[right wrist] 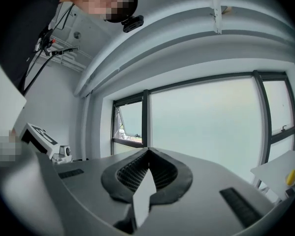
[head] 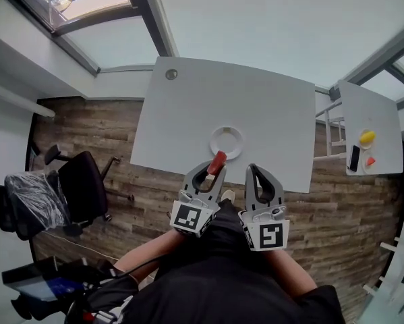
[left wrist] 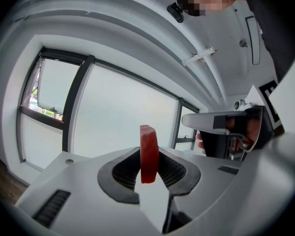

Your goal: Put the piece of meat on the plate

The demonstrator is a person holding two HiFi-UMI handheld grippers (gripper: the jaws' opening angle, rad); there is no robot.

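Meat (left wrist: 148, 151) is standing on edge, low in the middle of the frame, with the left gripper (left wrist: 148, 168) squeezing its flat sides. It is probably soft, light and slippery. The right gripper (right wrist: 147, 154) is pinching nothing. Just above, the plate (head: 227, 129) is waiting on a smooth white table (head: 276, 106), with wood floor (head: 87, 123) around.

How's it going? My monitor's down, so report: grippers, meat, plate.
Left gripper shut on meat. Right gripper shut, empty. Plate bare, just ahead of the meat. Nothing in the way.
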